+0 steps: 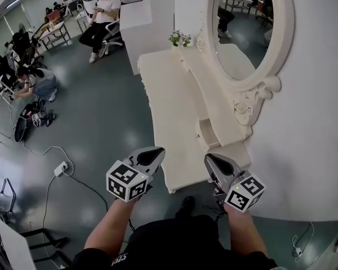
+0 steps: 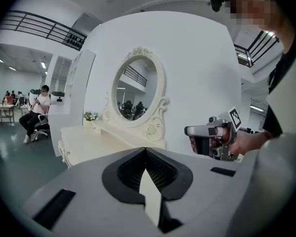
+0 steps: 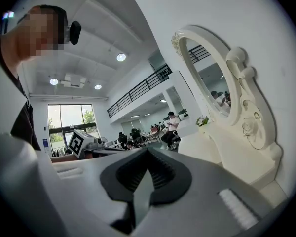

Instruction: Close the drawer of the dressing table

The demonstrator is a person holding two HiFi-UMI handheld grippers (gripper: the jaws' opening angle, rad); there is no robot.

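Drawer (image 1: 207, 135): it stands pulled out to the left from the raised shelf of the dressing table (image 1: 168, 117). It sits at the near end of that shelf, below the oval mirror (image 1: 245, 21). Its front projects over the table top and is free to be pushed. The left gripper (image 1: 153, 155) hangs over the floor just off the near left corner of the table, jaws pressed together with nothing between them. The right gripper (image 1: 213, 162) is over the near edge of the table, nearer the drawer but apart from it, jaws likewise together and empty. Closed jaws suit this task: a push calls for a blunt, firm tip, not a grasp. By the layout, the approach is not complete. The right gripper is the better placed to press the drawer front to the right, toward the wall (image 1: 315, 122), until flush. A small pot of flowers (image 1: 179, 37) stands at the far end, well apart from the work.
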